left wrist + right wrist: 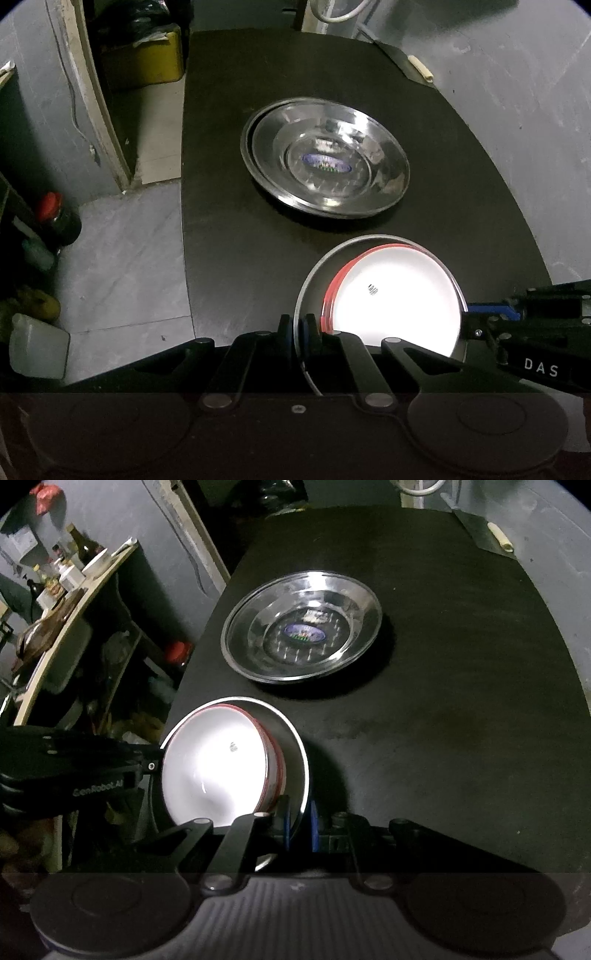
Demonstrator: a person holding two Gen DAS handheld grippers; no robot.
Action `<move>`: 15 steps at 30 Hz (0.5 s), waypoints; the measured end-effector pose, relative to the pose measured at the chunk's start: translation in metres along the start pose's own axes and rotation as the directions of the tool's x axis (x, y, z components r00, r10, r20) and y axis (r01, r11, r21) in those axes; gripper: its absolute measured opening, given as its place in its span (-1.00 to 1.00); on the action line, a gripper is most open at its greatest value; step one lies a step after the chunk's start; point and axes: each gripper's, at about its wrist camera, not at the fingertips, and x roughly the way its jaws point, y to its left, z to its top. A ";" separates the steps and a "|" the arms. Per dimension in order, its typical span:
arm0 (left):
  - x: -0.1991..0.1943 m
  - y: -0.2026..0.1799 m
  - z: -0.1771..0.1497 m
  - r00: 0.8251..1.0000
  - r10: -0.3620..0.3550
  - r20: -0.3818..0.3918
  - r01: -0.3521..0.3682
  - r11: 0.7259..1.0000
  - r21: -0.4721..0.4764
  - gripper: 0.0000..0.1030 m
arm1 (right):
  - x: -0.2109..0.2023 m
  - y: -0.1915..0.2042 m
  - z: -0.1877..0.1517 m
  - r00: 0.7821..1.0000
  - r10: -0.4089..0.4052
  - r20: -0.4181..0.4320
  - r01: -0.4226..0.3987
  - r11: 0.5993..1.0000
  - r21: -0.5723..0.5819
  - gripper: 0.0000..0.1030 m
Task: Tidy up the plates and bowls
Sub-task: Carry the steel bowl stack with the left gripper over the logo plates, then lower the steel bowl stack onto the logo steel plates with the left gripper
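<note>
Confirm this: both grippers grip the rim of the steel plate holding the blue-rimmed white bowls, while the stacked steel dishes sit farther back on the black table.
One detail is wrong: the white bowls have red rims, not blue, as the right wrist view shows. Otherwise correct: the left gripper and right gripper clamp opposite edges of the steel plate, and the stacked steel dishes sit beyond on the black table.

A: Left gripper (300, 332)?
B: Angled steeply downward, jaws closed on a thin rim.
A: Right gripper (298, 821)?
B: Same steep downward tilt, jaws likewise clamped on a rim. In each wrist view the other gripper comes in from the side.
</note>
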 end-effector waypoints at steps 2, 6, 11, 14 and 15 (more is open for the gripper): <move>-0.002 -0.001 0.005 1.000 0.000 0.011 0.000 1.000 -0.008 -0.91 | -0.003 -0.003 0.004 1.000 0.006 0.012 -0.006 1.000 0.008 -0.77; -0.007 0.000 0.018 0.999 -0.009 0.039 0.010 1.000 -0.027 -0.91 | -0.010 -0.007 0.015 0.999 0.012 0.044 -0.013 1.000 0.016 -0.77; -0.010 -0.003 0.039 0.997 -0.009 0.080 0.011 0.999 -0.030 -0.91 | -0.017 -0.013 0.036 0.997 0.018 0.077 -0.019 1.000 0.006 -0.77; -0.008 -0.004 0.055 0.996 -0.006 0.094 0.009 0.999 -0.031 -0.91 | -0.016 -0.017 0.051 0.996 0.023 0.090 -0.023 1.000 -0.007 -0.77; -0.007 -0.004 0.060 0.995 -0.002 0.099 0.005 1.000 -0.030 -0.91 | -0.015 -0.019 0.056 0.995 0.025 0.094 -0.024 1.000 -0.013 -0.77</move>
